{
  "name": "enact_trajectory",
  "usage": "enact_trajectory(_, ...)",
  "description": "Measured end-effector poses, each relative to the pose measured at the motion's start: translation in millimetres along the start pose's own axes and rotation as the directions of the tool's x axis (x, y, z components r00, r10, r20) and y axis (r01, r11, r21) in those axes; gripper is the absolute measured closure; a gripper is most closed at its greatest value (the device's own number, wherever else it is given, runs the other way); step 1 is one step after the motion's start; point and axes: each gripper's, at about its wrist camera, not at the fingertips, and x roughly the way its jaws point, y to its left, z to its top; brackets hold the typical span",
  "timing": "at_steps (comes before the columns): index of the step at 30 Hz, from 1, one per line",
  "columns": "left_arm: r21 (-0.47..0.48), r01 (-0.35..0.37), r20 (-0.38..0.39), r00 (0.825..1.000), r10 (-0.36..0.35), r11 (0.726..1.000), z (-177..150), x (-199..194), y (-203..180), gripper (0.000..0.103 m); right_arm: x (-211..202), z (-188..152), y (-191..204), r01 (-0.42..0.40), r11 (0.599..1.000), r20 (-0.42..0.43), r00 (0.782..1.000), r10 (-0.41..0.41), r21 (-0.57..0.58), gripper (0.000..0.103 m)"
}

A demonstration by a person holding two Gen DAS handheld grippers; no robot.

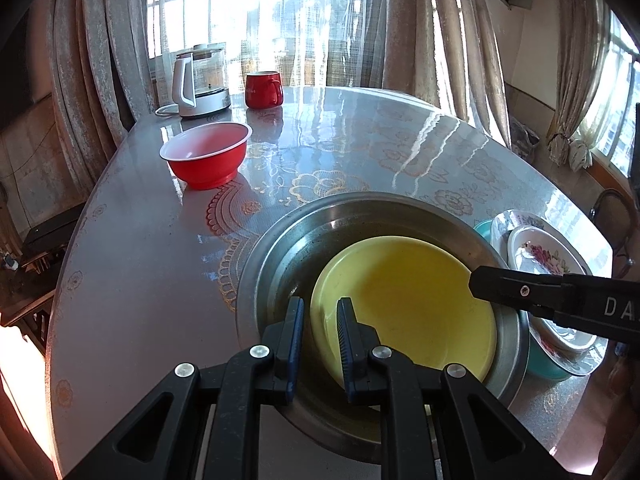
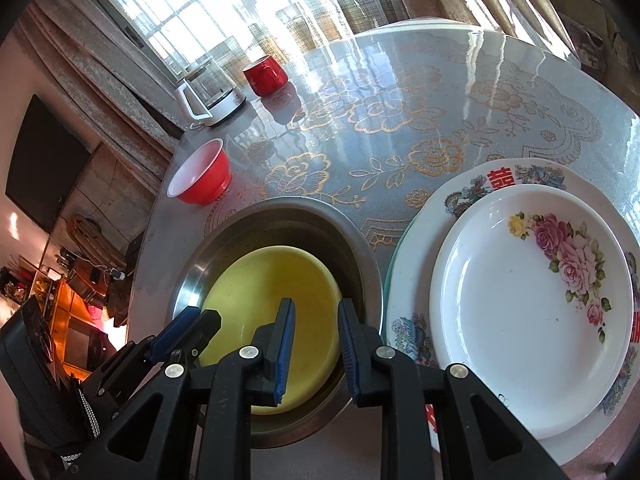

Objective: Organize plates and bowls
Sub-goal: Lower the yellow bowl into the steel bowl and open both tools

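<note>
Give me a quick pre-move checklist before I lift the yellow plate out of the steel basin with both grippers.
1. Left gripper open around the yellow plate rim: ok, jaws apart, one finger on each side of the near-left edge.
2. Right gripper open at the plate's opposite side: ok, jaws apart; whether the rim sits between them, cannot tell.
3. Plate free inside the steel basin: ok, it lies tilted, nothing on top.
4. Stacking spot ready: ok, flowered plate tops the stack beside the basin, its surface bare.
5. Red bowl away from the path: ok, apart on the table.
</note>
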Motion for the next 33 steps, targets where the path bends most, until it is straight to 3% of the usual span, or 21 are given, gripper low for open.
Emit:
enact_trajectory(12,-0.024,0.037,-0.022,0.999,-0.037,0.999,0.7,-4.2,-3.0,0.076,-2.4,0.6,-2.3,-0.016,1.000,0.005,1.000,0.015,0.020,0.077)
enact_trajectory(18,-0.040,0.037,-0.012,0.999,-0.038,0.999,2.8,-9.7,-0.4,0.062,-3.0,2.0,0.2,-0.028,0.999,0.012,1.000,0.027,0.019,0.076)
enact_trajectory(33,-0.107,0.053,0.024,0.998,-0.050,0.993,17.2,-24.1,20.5,0.053,3.4,10.0,13.3,-0.050,0.999,0.014,0.999,0.050,0.010,0.075)
